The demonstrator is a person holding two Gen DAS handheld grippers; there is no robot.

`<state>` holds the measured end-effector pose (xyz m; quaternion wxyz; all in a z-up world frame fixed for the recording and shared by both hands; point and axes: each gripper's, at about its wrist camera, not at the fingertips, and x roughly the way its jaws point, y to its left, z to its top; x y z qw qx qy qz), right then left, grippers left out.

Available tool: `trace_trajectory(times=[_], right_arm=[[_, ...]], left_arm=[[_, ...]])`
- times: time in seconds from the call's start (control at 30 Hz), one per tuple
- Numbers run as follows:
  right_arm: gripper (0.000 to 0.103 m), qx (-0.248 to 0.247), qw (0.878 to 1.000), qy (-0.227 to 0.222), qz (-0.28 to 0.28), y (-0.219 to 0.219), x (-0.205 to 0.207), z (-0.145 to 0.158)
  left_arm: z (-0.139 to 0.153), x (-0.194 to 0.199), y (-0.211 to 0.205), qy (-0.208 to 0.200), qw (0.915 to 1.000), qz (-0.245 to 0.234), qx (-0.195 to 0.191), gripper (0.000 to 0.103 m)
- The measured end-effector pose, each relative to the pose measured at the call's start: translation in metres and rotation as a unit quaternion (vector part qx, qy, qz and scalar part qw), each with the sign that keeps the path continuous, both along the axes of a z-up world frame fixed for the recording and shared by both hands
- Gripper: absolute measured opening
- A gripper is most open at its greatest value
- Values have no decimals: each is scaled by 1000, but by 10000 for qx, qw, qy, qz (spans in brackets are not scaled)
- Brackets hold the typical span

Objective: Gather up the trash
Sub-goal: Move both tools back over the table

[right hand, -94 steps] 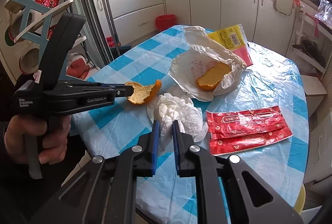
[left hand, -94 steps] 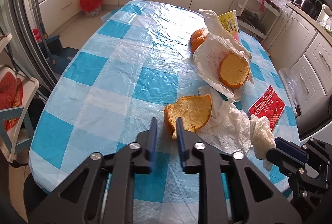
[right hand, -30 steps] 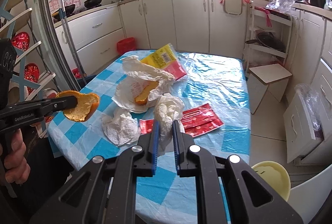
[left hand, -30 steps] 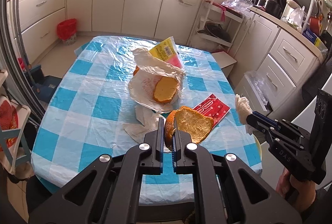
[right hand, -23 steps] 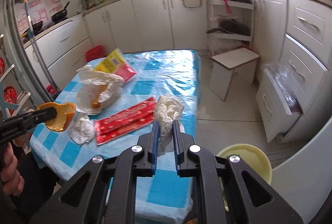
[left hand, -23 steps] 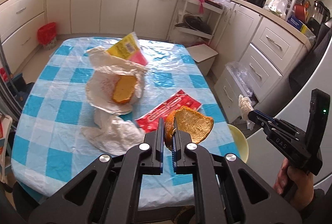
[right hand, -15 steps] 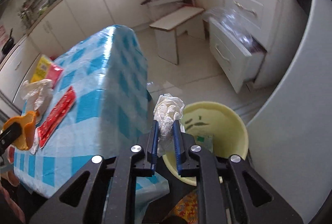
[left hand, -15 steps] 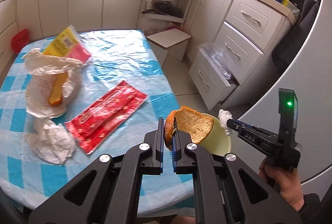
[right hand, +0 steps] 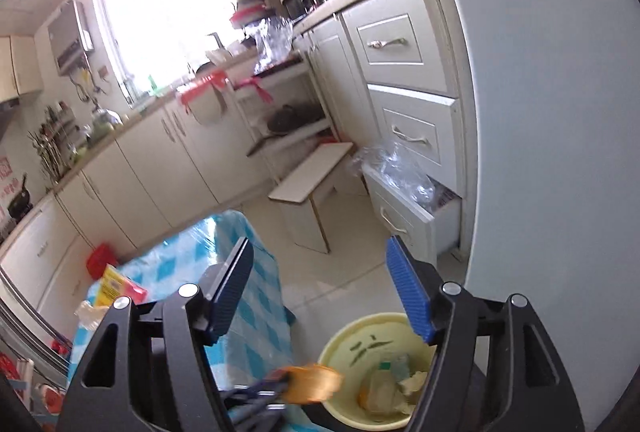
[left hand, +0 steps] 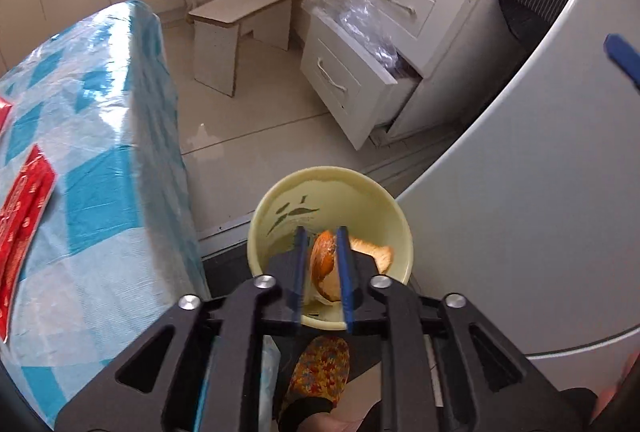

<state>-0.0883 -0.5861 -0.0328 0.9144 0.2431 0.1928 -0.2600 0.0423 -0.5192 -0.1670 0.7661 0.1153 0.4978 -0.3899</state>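
The right gripper (right hand: 320,288) has its jaws wide apart and opening, with nothing between them. At about five o'clock stands a yellow bin (right hand: 352,344) with crumpled paper (right hand: 400,388) inside. At six o'clock, blurred, the left gripper (right hand: 276,384) reaches in with an orange peel (right hand: 314,386) at the bin's rim. The checked table (right hand: 256,312) is at seven o'clock.

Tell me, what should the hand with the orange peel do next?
Probably let the left gripper finish opening: the orange peel sits between its opening jaws, right over the yellow bin, so it should drop in.
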Motion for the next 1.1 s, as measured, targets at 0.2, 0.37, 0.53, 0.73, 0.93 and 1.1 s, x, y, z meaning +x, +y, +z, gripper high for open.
trace_trajectory(times=[0.2,0.37,0.53,0.73,0.93,1.1], right_arm=[[70,23,9995,-319,-60,-7,-2,4],[83,-306,9971,-678,-159,10,-2,22],[89,-578,9962,-639,106,37,20,30],[92,-928,9929,-335,667,86,36,26],[93,-870,9915,-120,964,124,36,6],[93,-1112,9881,42,1061,139,46,2]], left_arm=[[23,-5,1,-138,9999,73,-40,72],[75,-13,91,-635,9955,420,-560,93],[92,-12,201,-858,9884,1108,-579,95],[95,-4,311,-1026,9744,1950,-445,95],[85,2,357,-775,9675,2354,-510,95],[93,-9,352,-995,9687,2216,-511,95]])
